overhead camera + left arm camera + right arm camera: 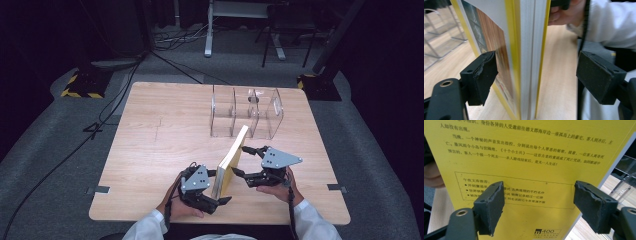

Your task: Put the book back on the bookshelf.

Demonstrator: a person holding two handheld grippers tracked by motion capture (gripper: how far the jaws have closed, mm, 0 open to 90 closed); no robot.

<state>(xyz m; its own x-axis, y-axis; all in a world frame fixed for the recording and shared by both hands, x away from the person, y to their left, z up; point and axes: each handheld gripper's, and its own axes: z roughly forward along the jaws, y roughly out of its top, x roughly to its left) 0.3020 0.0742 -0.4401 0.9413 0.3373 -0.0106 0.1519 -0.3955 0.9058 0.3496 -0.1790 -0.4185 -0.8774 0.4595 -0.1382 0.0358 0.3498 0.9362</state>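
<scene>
A yellow-covered book stands on edge near the table's front, between my two grippers. My left gripper is at its near end with the jaws astride it. In the left gripper view the page block sits between the pads: the left pad is at the picture cover, the right pad well apart. My right gripper faces the book's right side. In the right gripper view its open jaws point at the yellow back cover with printed text, nothing between the pads.
A clear acrylic organiser with several compartments stands behind the book, toward the table's far right. The wooden table has bare room at left. The person's other hand and white sleeve are beyond the book.
</scene>
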